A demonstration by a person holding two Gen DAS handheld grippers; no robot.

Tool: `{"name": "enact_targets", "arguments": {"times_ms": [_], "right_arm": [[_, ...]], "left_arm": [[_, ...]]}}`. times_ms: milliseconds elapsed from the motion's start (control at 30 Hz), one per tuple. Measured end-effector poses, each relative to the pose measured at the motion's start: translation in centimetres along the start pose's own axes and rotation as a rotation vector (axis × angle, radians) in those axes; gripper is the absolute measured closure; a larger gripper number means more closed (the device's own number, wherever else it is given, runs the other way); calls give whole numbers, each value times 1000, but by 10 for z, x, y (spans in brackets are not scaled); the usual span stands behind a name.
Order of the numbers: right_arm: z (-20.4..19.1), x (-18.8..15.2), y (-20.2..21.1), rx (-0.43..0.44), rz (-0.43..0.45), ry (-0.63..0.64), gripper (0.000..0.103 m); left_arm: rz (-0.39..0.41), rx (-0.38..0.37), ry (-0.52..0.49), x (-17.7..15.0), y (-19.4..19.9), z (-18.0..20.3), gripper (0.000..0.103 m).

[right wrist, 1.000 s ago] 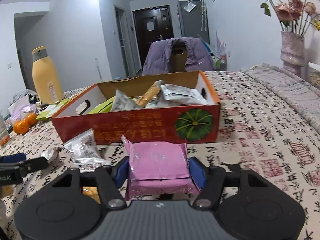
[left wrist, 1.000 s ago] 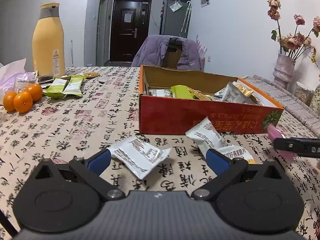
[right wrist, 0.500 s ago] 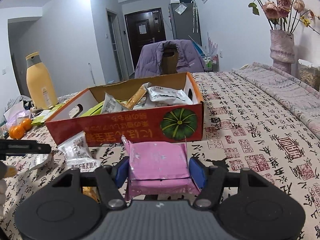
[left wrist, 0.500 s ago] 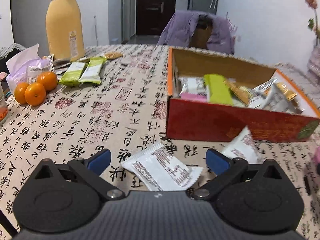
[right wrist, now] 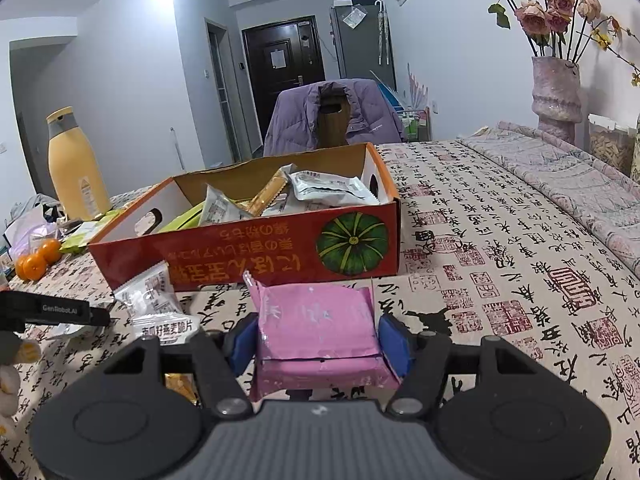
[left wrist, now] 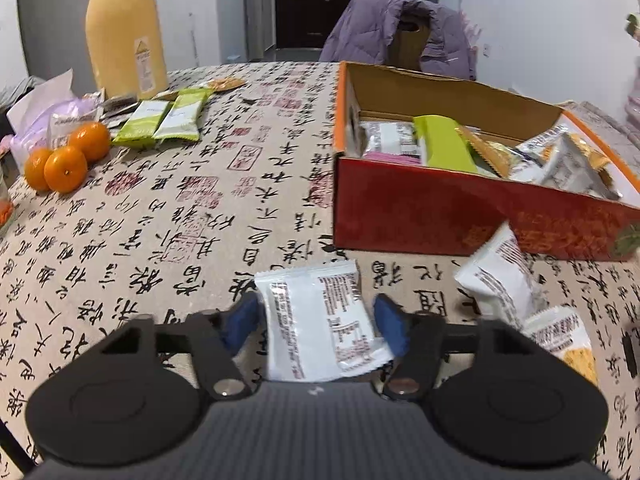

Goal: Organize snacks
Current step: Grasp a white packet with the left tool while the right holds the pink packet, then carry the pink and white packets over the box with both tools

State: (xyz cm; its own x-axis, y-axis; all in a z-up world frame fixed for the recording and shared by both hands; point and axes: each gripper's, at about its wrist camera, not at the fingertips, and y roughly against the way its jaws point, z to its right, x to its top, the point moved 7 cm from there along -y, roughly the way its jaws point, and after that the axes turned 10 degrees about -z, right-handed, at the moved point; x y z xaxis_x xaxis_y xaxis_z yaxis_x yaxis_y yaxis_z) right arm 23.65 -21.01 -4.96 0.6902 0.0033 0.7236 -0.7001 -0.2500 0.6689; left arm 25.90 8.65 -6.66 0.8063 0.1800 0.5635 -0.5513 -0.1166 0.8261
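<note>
A: Left gripper [left wrist: 318, 322], jaws just closed in on the white snack packet [left wrist: 320, 320]; blue pads [left wrist: 242, 318] touching both edges, packet flat on the calligraphy tablecloth [left wrist: 160, 216].

B: Risk there?

A: Likely a thin, slippery wrapper; could crumple or slide out on the lift, being pinched only by its edges. Pointing steeply down, wrist level.

B: And the right gripper [right wrist: 318, 340]?

A: Clamped on the pink packet [right wrist: 316, 332], held off the cloth, tilted gently down, aimed at twelve o'clock toward the red cardboard box [right wrist: 256, 252].

B: Trouble on that side?

A: Might catch the near wall if carried too low. Two more white packets [right wrist: 154, 304] lying at ten o'clock, just before the box, easily knocked.
</note>
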Motion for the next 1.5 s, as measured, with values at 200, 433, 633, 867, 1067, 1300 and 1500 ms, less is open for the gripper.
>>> {"name": "enact_targets", "arguments": {"times_ms": [200,433,633,867,1067,1300,1500], "right_arm": [[-3,-1,3,-1,3,5,39],[-6,-1,12,-3,15,9,39],[-7,0,16,-4,24,17,39],[-11,8,15,2,40,32,39],[-16,19,14,11,60,49,39],[-26,38,13,23,94,71,39],[-39,65,11,31,138,104,39]], "left_arm": [[25,-51,-39,-6,7,8,60],[72,-55,-63,-9,21,12,60],[134,-75,-43,-7,42,10,60],[206,-94,-51,2,64,18,60],[256,-114,-48,11,80,27,60],[299,-130,-55,27,92,39,60],[331,-136,-76,51,95,56,60]]}}
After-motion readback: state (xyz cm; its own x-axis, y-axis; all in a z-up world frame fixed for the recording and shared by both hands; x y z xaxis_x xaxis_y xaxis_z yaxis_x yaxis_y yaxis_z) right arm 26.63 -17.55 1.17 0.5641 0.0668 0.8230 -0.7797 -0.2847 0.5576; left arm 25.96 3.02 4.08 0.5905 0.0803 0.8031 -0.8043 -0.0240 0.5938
